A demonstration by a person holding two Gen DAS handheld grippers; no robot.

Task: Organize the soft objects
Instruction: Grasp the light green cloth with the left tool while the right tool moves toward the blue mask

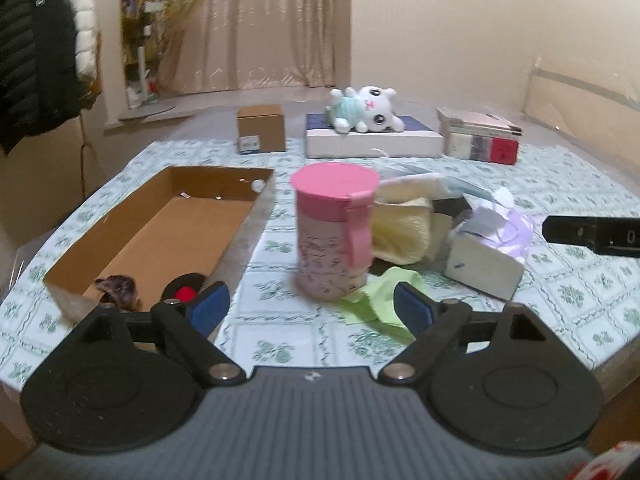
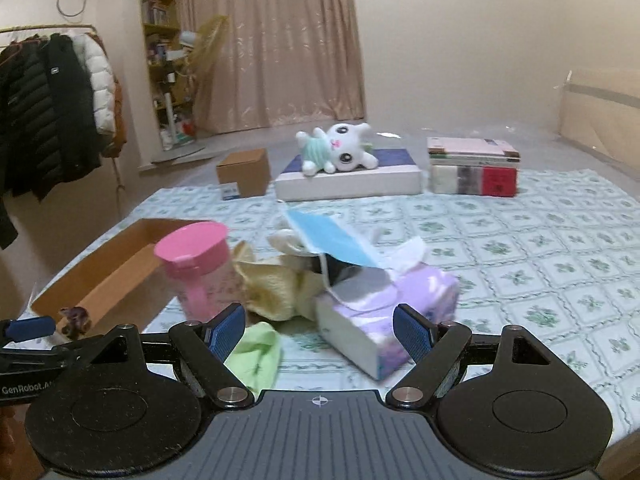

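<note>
My left gripper (image 1: 311,307) hangs open and empty over the table's near edge, just short of a pink-lidded cup (image 1: 334,232). At its left a cardboard tray (image 1: 132,240) holds a dark purple soft piece (image 1: 118,286) and a red-and-black one (image 1: 186,290). A green cloth (image 1: 380,296) lies by its right finger. My right gripper (image 2: 320,330) is open too, right above the near end of a purple tissue pack (image 2: 392,312), and its pads are not pressing on it. Behind the pack, a yellow towel (image 2: 272,288) and a blue face mask (image 2: 332,236) are heaped.
A white plush toy (image 2: 340,152) lies on a flat white box (image 2: 352,184) at the back. A small brown carton (image 2: 244,172) stands to its left and stacked books (image 2: 472,168) to its right. Coats (image 2: 52,108) hang at the far left.
</note>
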